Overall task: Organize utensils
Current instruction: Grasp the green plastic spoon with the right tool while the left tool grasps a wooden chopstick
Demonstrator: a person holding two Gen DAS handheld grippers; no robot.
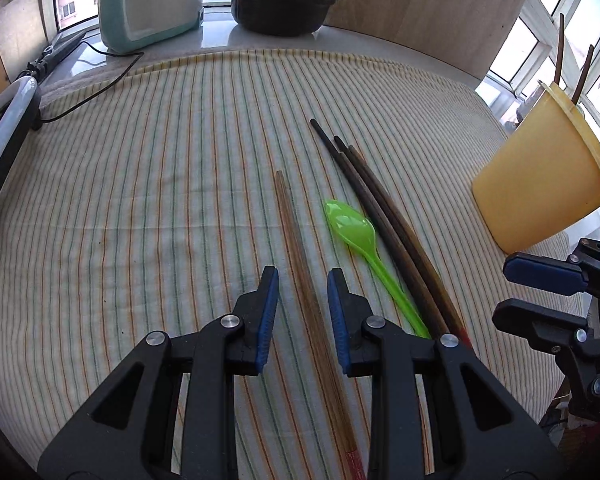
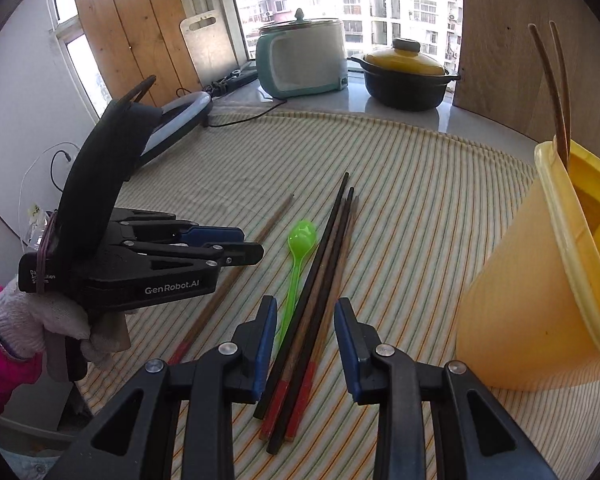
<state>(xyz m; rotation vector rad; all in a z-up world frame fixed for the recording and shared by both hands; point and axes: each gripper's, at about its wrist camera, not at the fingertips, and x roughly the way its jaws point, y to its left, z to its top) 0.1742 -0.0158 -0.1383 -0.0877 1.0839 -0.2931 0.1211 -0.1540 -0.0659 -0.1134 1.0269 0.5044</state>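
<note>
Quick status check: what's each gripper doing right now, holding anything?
Left gripper: open, holding nothing, jaws either side of a brown chopstick.
Right gripper: open, holding nothing, above the dark chopsticks.

Bench under a striped cloth (image 1: pixel 140 184), pale bare top (image 2: pixel 400 114) at the back. Big window (image 2: pixel 352 4) behind, strong daylight, apartment blocks outside. Wooden boards (image 2: pixel 136 32) lean left of it, another wood panel (image 1: pixel 428 8) on the right. More panes (image 1: pixel 548 36) round the right corner. White wall (image 2: pixel 24 92) at left.
</note>
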